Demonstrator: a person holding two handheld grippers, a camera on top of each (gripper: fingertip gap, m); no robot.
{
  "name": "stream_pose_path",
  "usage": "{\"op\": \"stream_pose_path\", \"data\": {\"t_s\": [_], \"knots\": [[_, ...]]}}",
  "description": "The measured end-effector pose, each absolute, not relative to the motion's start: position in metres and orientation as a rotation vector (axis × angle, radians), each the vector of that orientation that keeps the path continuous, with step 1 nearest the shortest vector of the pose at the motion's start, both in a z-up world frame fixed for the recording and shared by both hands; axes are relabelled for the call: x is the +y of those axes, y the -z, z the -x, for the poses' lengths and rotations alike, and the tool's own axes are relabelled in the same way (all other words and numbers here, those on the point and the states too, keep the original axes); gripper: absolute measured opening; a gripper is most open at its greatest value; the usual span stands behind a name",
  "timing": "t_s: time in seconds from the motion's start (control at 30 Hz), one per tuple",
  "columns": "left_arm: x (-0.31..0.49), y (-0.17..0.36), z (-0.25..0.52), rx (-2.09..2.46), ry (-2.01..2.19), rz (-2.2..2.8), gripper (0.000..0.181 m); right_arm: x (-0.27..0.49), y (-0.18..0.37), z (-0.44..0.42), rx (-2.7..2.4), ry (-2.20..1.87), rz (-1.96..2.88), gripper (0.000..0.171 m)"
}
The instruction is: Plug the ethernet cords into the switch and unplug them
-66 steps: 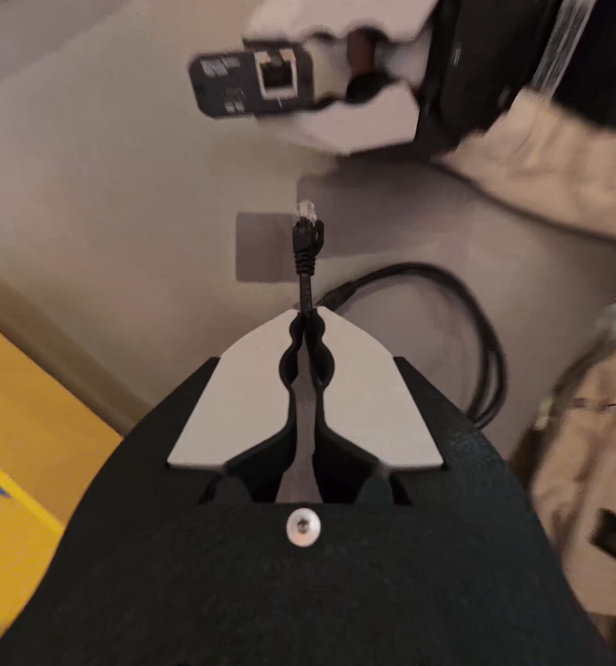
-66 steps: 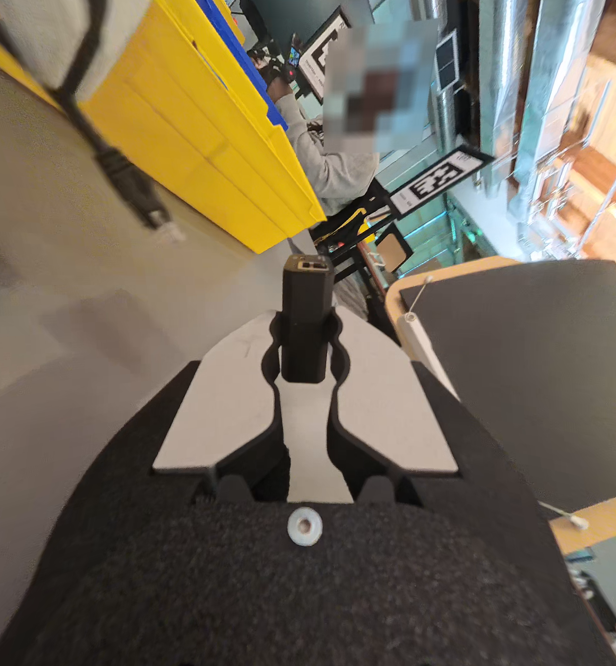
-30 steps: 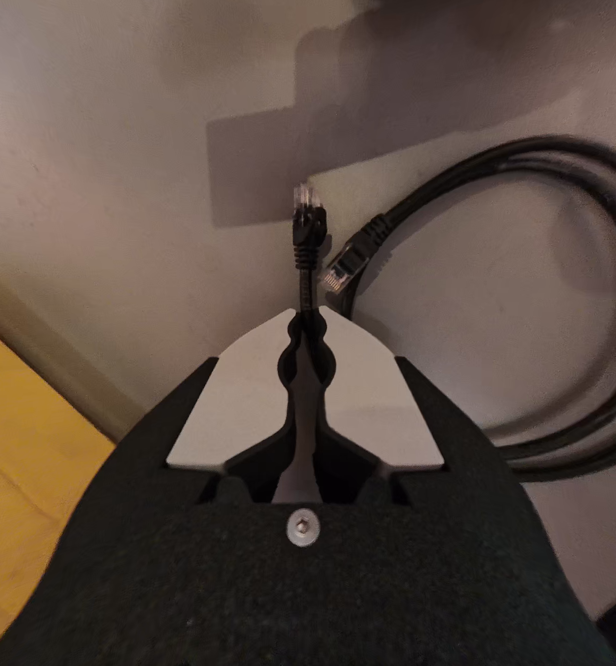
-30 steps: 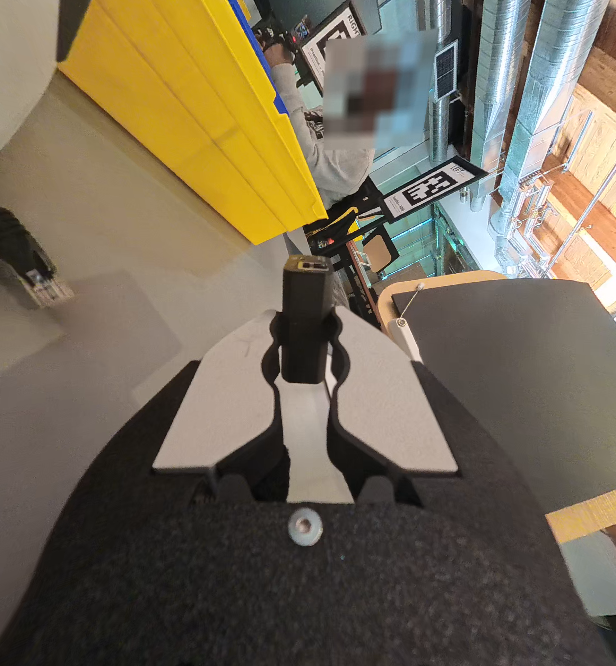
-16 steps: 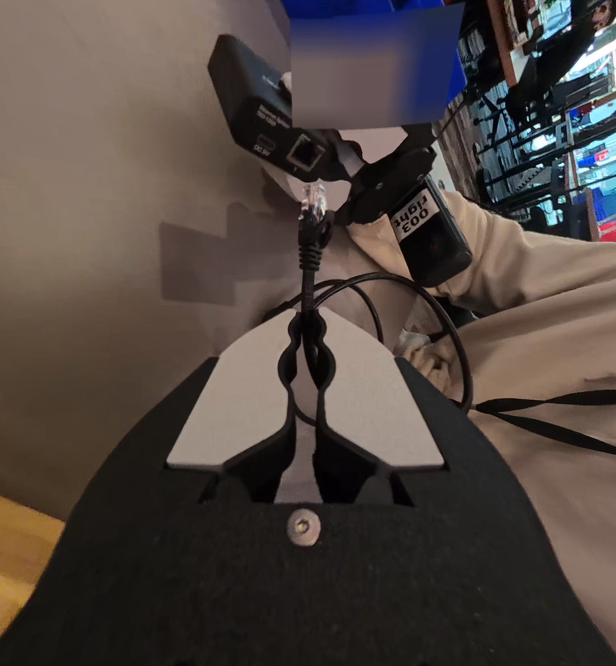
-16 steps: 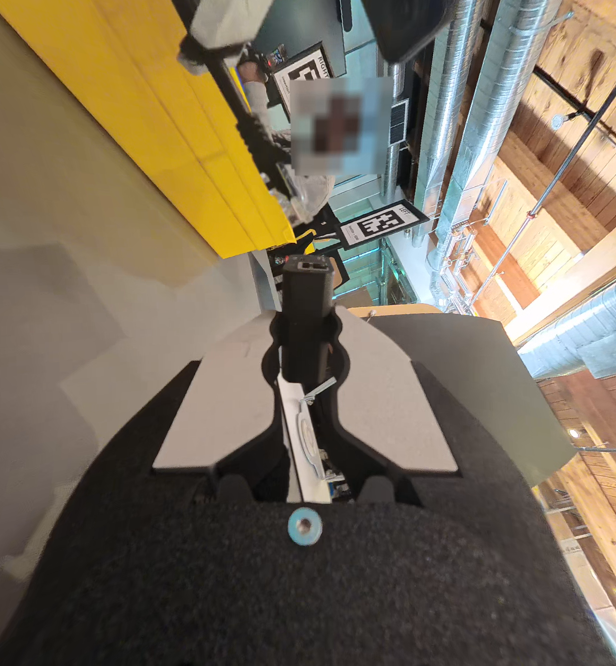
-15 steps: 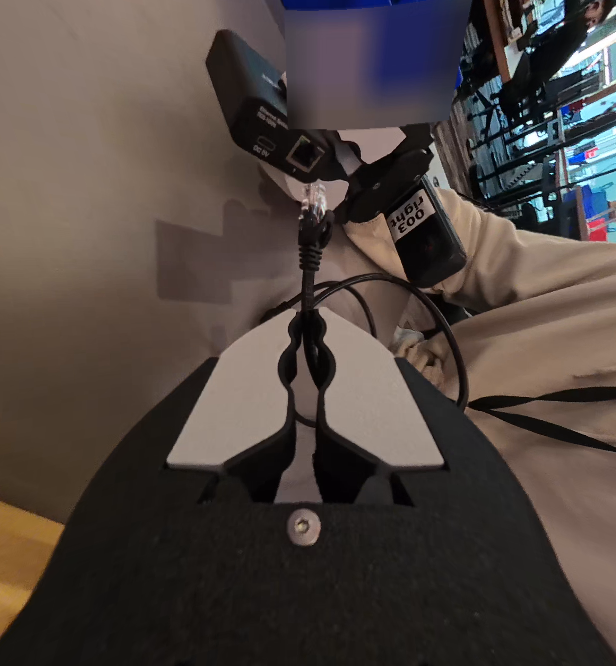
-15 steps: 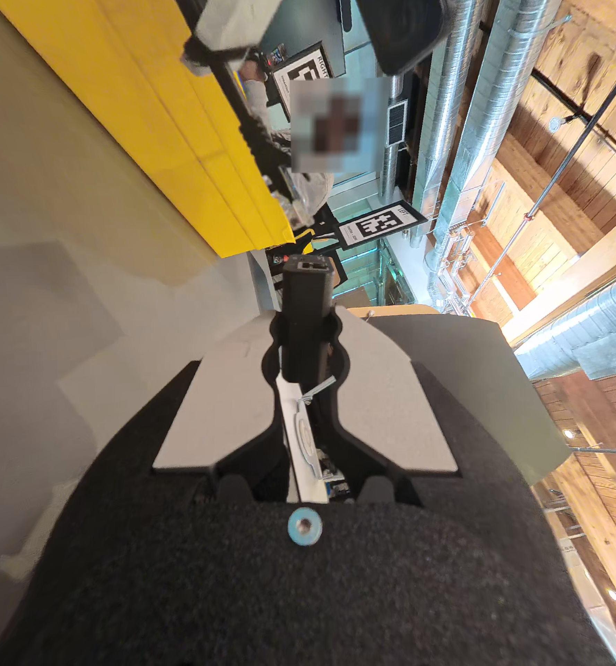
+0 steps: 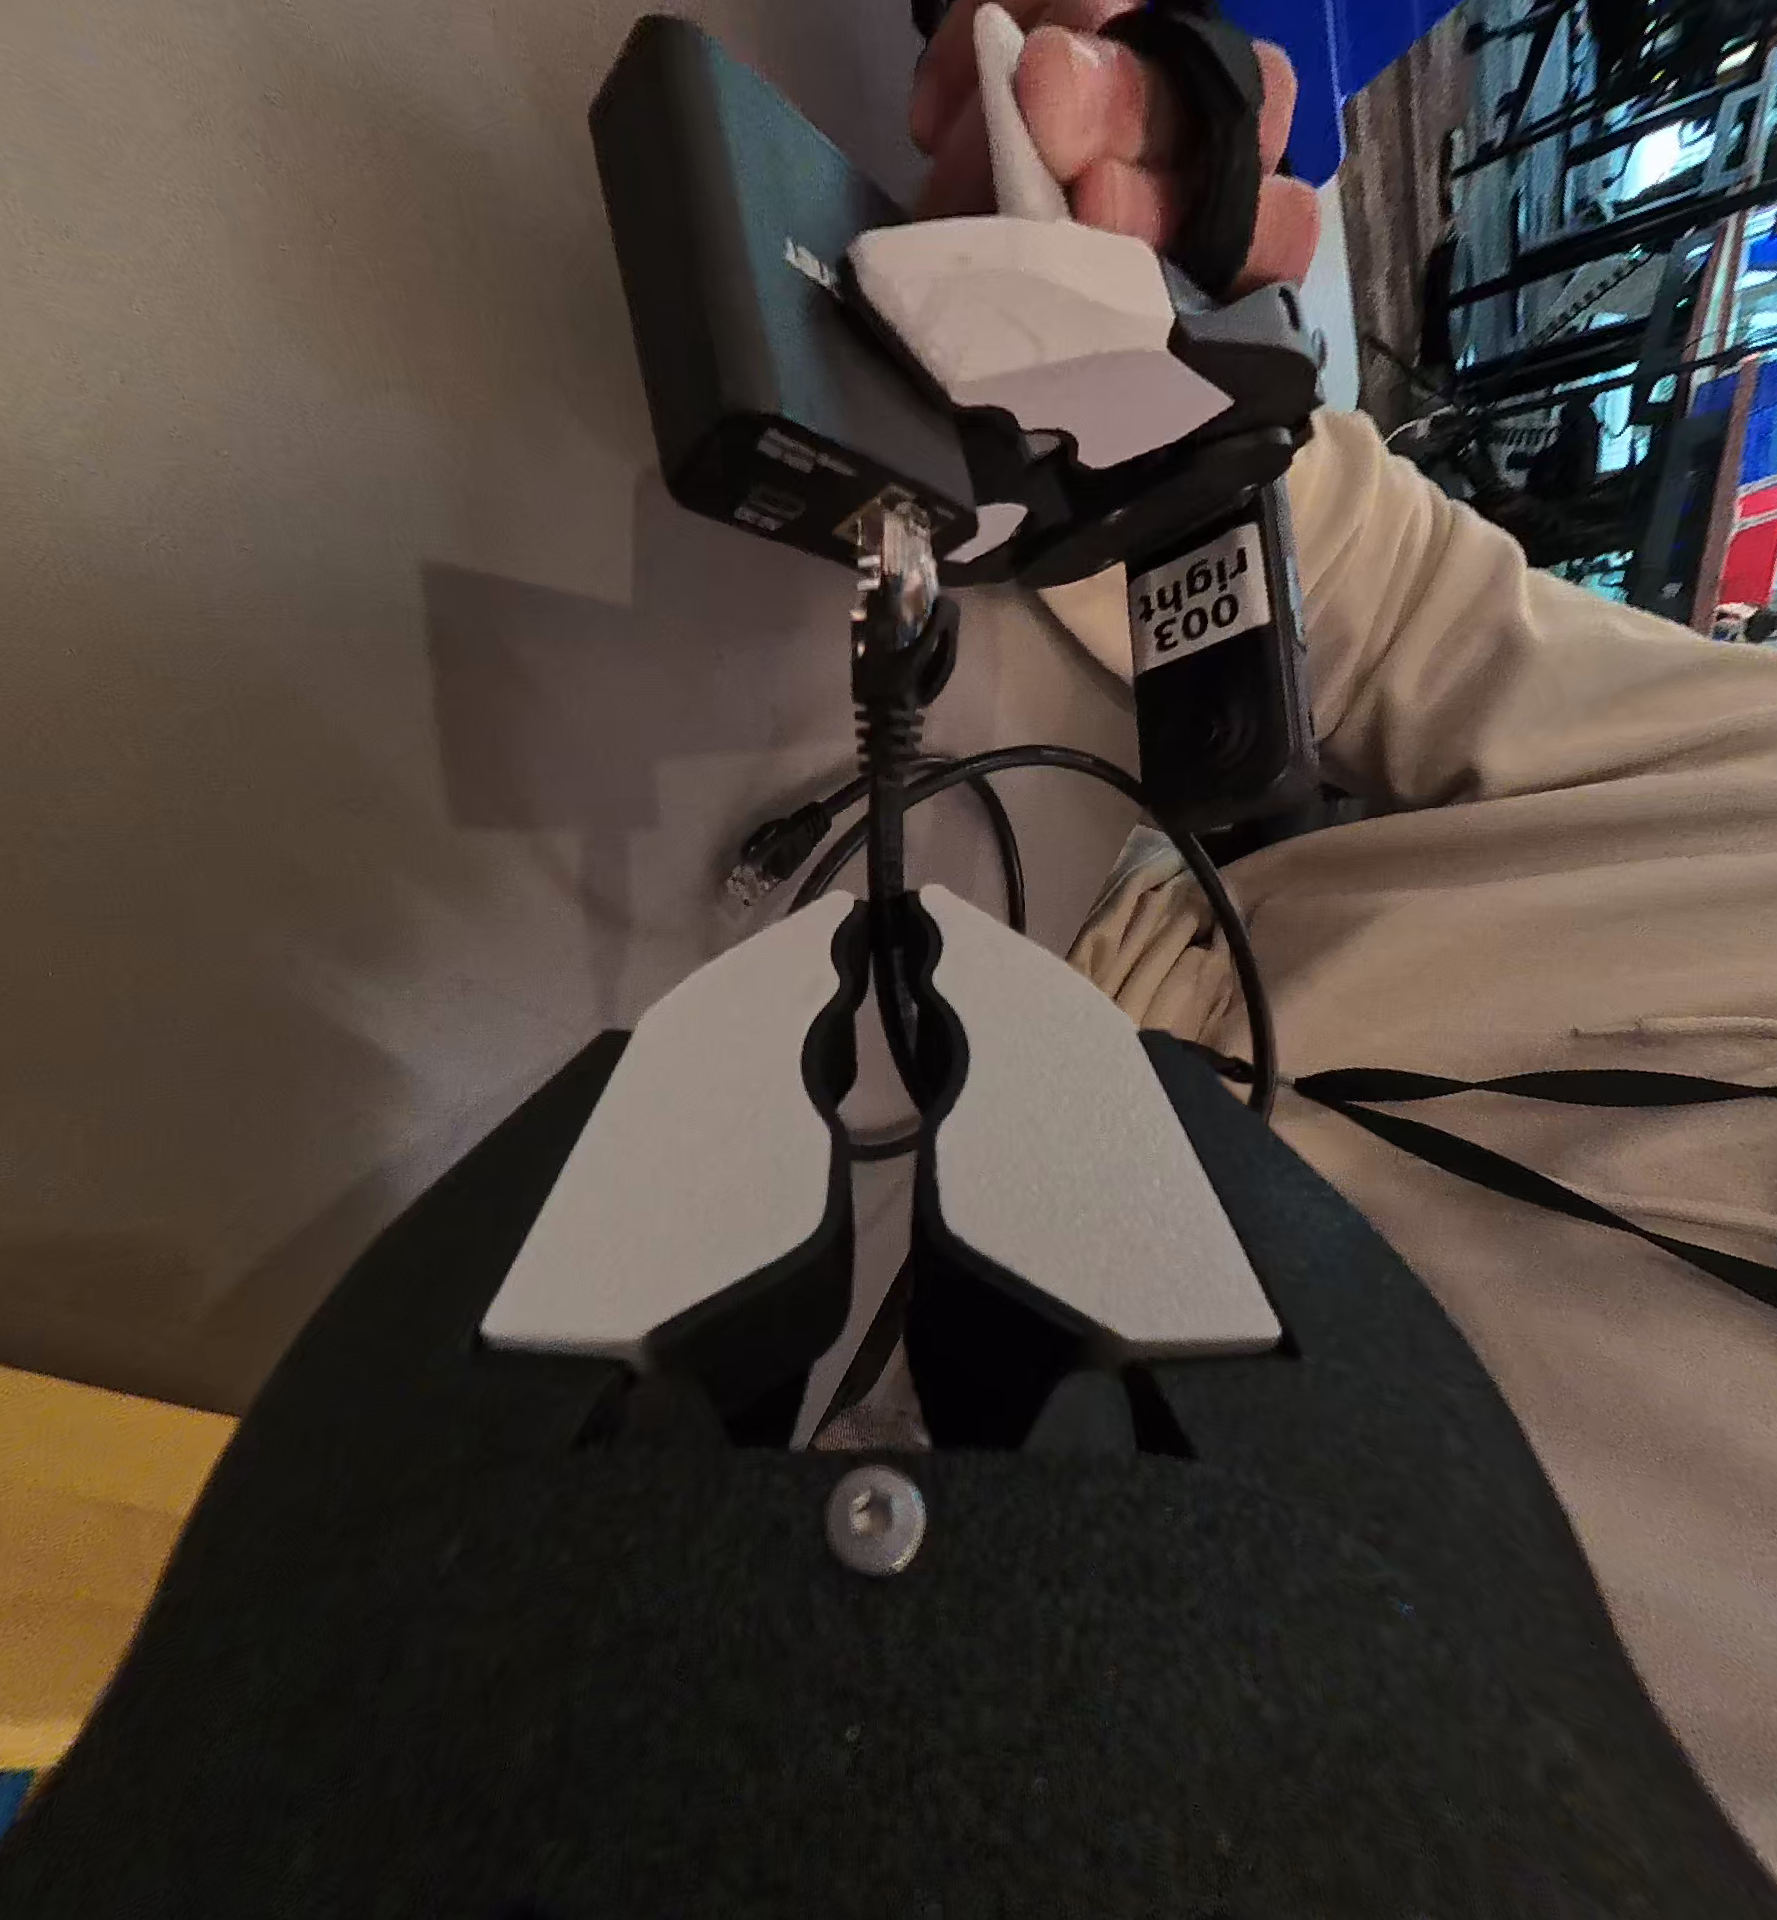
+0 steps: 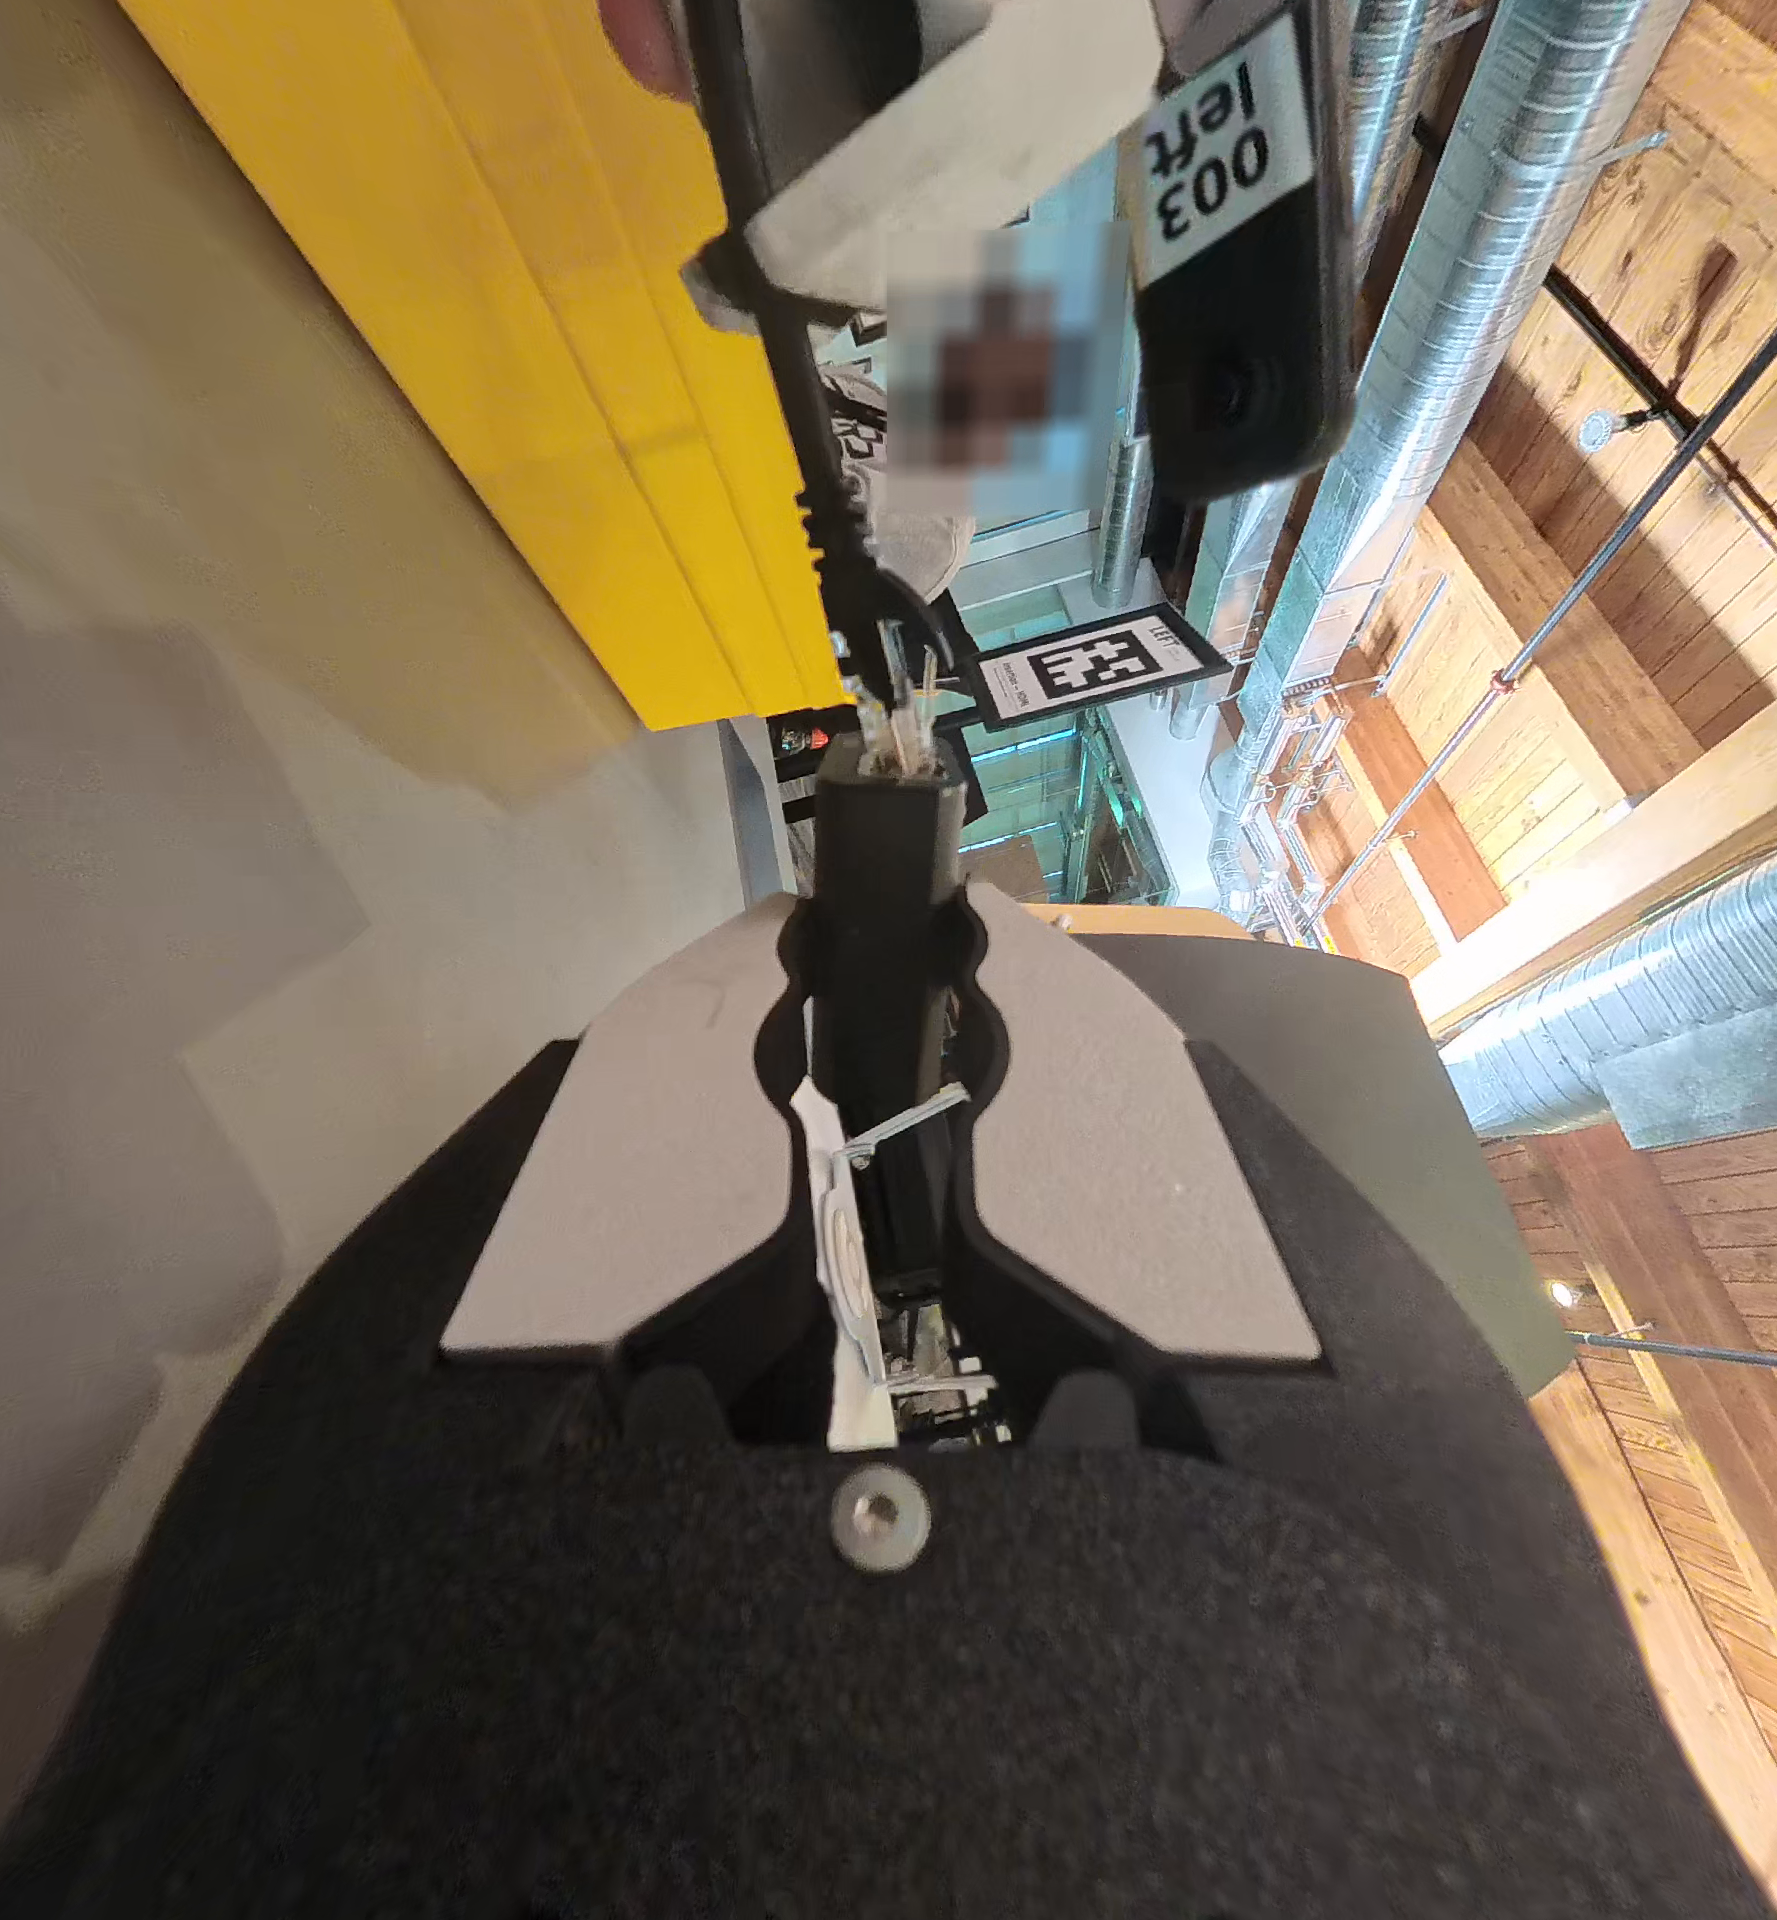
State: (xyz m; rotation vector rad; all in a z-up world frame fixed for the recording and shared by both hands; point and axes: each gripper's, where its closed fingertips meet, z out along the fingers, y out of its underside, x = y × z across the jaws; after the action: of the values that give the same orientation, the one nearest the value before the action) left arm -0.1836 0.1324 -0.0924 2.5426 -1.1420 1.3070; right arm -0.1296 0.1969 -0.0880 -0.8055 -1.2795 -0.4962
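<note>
My left gripper point(image 9: 889, 914) is shut on a black ethernet cord point(image 9: 889, 790) just below its strain relief. The cord's clear plug point(image 9: 899, 566) points up and its tip sits at the port of the black switch point(image 9: 759, 312). My right gripper point(image 10: 879, 925) is shut on that switch point(image 10: 884, 862), held in the air above the table. In the right wrist view the clear plug point(image 10: 894, 717) enters the switch's end port from above, and the left gripper point(image 10: 925, 135) shows at the top. In the left wrist view the right gripper point(image 9: 1040, 343) grips the switch's right side.
A second ethernet plug point(image 9: 770, 862) lies on the grey table point(image 9: 240, 727), with the cord looping point(image 9: 1227, 935) toward a person's beige sleeve point(image 9: 1486, 831). A yellow bin point(image 10: 510, 312) stands past the table. A black panel point(image 10: 1331, 1091) is on the right. One gripper's finger ends stand about 8 cm off the other's.
Both grippers have come together in the air. The plug has moved from below the switch port up to it, and the switch now fills more of the left wrist view.
</note>
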Motion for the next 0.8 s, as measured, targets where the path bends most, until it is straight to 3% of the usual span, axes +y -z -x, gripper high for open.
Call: {"op": "stream_pose_path", "data": {"t_s": [0.43, 0.8], "knots": [[0.124, 0.094, 0.190, -1.157, -1.163, -2.460, 0.005, 0.192, 0.090, 0.134, -1.308, 0.568, 0.747, 0.024], [0.140, 0.087, 0.181, -0.998, -1.359, -2.444, 0.005, 0.198, 0.085, 0.125, -1.273, 0.593, 0.780, 0.024]]}}
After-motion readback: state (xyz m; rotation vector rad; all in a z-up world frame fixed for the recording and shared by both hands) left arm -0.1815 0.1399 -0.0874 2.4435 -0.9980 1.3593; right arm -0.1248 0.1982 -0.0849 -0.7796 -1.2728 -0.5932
